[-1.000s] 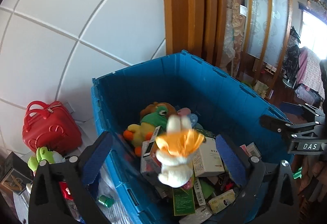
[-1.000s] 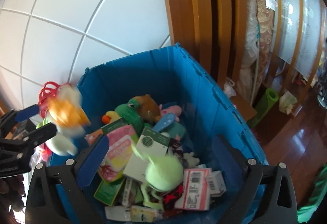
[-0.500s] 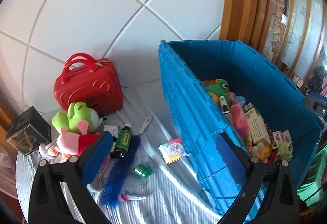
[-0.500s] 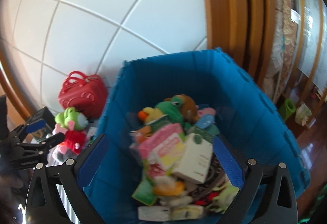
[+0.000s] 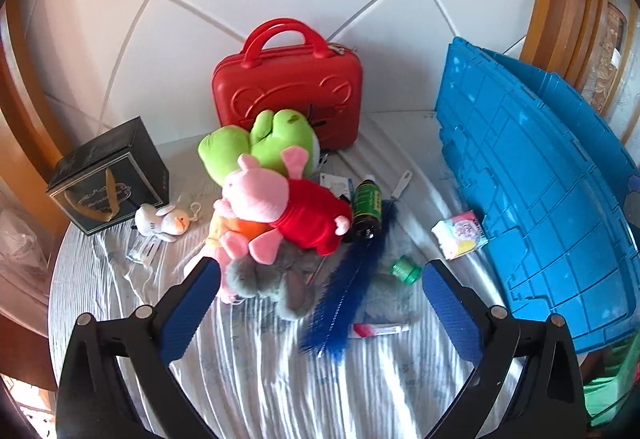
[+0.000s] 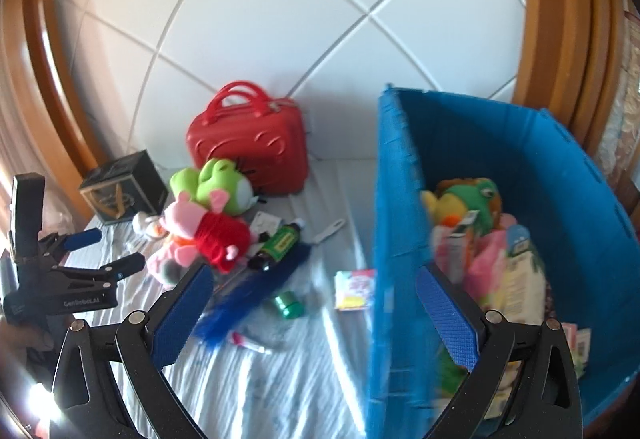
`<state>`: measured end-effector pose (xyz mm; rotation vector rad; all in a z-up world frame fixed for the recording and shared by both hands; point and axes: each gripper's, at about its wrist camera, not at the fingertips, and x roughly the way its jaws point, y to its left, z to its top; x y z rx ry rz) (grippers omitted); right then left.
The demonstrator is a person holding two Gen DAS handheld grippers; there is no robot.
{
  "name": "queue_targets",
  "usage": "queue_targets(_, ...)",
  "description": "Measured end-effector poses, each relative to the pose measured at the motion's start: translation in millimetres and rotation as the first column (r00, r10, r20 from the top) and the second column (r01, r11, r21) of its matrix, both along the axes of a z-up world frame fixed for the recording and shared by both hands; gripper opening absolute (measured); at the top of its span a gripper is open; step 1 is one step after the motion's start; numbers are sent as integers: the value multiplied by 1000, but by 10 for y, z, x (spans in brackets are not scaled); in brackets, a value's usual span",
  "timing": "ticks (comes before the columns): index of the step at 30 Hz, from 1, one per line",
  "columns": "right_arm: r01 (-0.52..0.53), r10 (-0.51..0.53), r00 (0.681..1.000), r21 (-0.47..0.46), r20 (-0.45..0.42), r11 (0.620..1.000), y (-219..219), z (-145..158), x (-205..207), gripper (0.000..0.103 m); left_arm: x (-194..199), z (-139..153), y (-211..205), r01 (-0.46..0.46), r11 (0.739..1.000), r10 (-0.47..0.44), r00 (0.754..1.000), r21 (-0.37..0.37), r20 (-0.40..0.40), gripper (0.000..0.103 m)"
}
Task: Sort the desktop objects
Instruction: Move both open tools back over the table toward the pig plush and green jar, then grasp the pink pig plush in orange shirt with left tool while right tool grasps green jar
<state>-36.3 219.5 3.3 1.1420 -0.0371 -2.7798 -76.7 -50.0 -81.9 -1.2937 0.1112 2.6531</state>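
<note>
Plush toys (image 5: 280,199) lay heaped mid-table before the red case (image 5: 288,95), left of the blue crate (image 5: 532,199), while both the left hand-held gripper (image 5: 320,299) and right hand-held gripper (image 6: 312,303) hung wide and empty, best lowered squarely over one toy's body.

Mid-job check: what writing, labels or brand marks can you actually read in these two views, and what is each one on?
"GenRobot.AI", roughly, in white on the black body of the left gripper, seen in the right wrist view; the letters are small.
Green label on the dark bottle: print too small to read.
Gold mark on the black box: ornamental, not legible.
Pink packet and cartons inside the blue bin: blurred, unreadable.
</note>
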Motion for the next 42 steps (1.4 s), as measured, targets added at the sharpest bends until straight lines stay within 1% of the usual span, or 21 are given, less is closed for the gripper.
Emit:
queue_targets(3, 12, -11, 999, -5, 39, 1000, -302, -291, -84, 103, 0, -180, -283, -5, 1000, 6, 1000, -18, 27, 102)
queue_targets(6, 64, -63, 993, -12, 97, 998, -514, -692, -215, 103, -21, -372, -528, -3, 999, 5, 999, -36, 49, 102)
queue_targets(11, 194, -187, 965, -22, 183, 981, -622, -1366, -441, 103, -116, -695, -815, 21, 998, -16, 997, -62, 71, 102)
queue_targets(13, 223, -216, 955, -11, 204, 975, -636, -1595, -540, 103, -165, -822, -923, 25, 998, -20, 997, -64, 76, 102)
queue_targets(17, 207, -212, 938, 48, 275, 977, -727, -2097, -768, 103, -277, -1118, -1165, 10, 998, -5, 995, -58, 95, 102)
queue_targets(21, 191, -209, 926, 88, 314, 978, -785, -2433, -922, 103, -438, -1458, -1383, -14, 998, 21, 992, -62, 121, 102)
queue_targets(25, 180, -210, 920, 120, 331, 976, -809, -2649, -1014, 103, -635, -1720, -1535, -40, 998, 45, 989, -43, 141, 101)
queue_targets(28, 181, -215, 919, 132, 330, 975, -783, -2727, -1048, 103, -799, -1851, -1554, -39, 999, 42, 989, -26, 145, 100)
queue_targets(30, 182, -215, 920, 126, 329, 975, -765, -2757, -1084, 103, -930, -1899, -1524, -25, 1000, 26, 990, -7, 139, 100)
queue_targets(34, 161, -194, 930, 129, 311, 979, -763, -2816, -1164, 103, -1209, -1924, -1426, -16, 1000, 15, 993, 9, 114, 100)
queue_targets(37, 149, -181, 933, 126, 311, 981, -767, -2879, -1228, 103, -1415, -1987, -1337, 0, 1000, -3, 991, 24, 132, 100)
queue_targets(38, 145, -178, 933, 126, 313, 981, -773, -2899, -1246, 103, -1473, -2039, -1298, 11, 1000, -13, 989, 16, 149, 100)
queue_targets(40, 136, -173, 932, 136, 319, 981, -782, -2951, -1275, 103, -1568, -2151, -1211, 25, 999, -20, 984, -25, 178, 100)
queue_targets(42, 129, -170, 930, 145, 326, 981, -789, -3000, -1297, 103, -1638, -2237, -1169, 21, 999, -14, 981, -35, 194, 100)
